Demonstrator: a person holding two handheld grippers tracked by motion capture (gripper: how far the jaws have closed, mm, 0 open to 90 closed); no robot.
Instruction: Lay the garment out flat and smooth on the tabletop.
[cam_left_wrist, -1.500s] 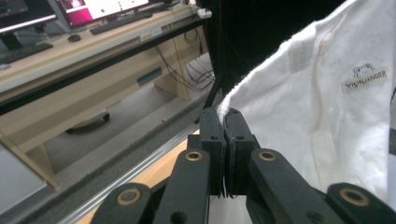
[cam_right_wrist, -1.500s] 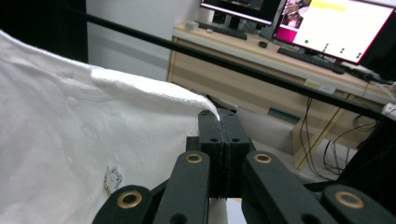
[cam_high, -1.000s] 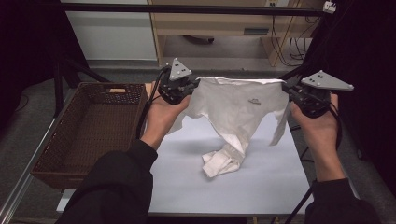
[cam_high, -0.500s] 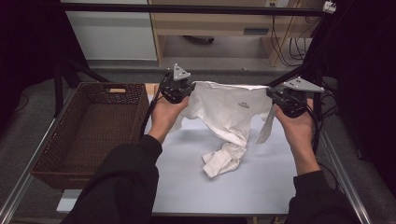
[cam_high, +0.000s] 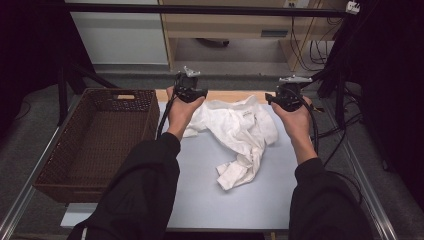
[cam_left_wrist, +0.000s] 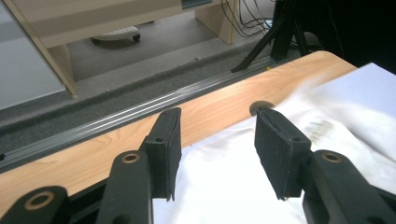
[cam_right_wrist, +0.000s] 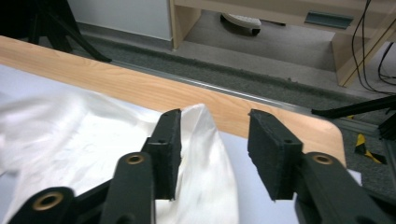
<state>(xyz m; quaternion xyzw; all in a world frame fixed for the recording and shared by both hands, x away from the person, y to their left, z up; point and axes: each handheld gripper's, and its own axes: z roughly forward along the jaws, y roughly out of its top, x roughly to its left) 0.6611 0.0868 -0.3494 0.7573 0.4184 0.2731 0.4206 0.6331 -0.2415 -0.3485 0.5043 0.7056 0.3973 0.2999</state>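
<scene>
Both forearms, in dark sleeves, are stretched forward from the near edge, roughly parallel and well apart. The left gripper (cam_high: 189, 90) is held in the left hand (cam_high: 179, 111), its jaws spread wide with nothing clamped between them. The right gripper (cam_high: 289, 96) is gripped by the right hand (cam_high: 296, 120) at about the same height, its jaws likewise parted and empty

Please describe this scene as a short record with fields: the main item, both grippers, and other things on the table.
main item: white garment, crumpled on the grey table mat
left hand-held gripper: jaws open, above the garment's edge
right hand-held gripper: jaws open, garment's edge beside its left jaw
container: brown wicker basket, left of the mat, nothing inside
table edge: wooden strip at the far side
</scene>
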